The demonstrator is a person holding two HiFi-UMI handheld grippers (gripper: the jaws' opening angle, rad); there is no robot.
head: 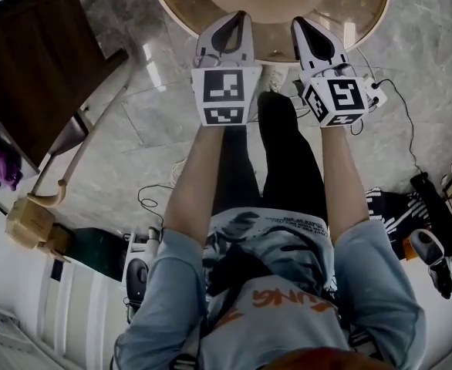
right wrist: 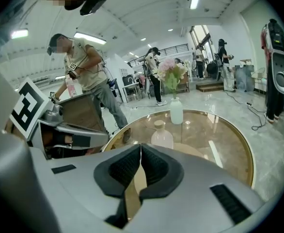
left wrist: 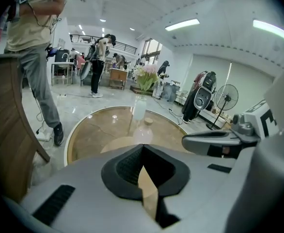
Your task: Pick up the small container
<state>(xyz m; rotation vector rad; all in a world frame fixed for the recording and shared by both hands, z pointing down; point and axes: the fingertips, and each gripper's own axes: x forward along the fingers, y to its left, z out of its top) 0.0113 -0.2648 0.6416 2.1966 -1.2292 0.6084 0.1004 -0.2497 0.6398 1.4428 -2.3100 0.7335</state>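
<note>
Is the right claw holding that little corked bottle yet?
No, the right gripper has its jaws shut on nothing, and the small corked bottle stands on the round table ahead.

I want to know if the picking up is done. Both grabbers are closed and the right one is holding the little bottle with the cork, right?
Not quite. The left gripper and the right gripper are both closed, but the right one holds nothing. The right gripper view shows the little corked bottle standing on the round table, beyond the shut jaws.
</note>
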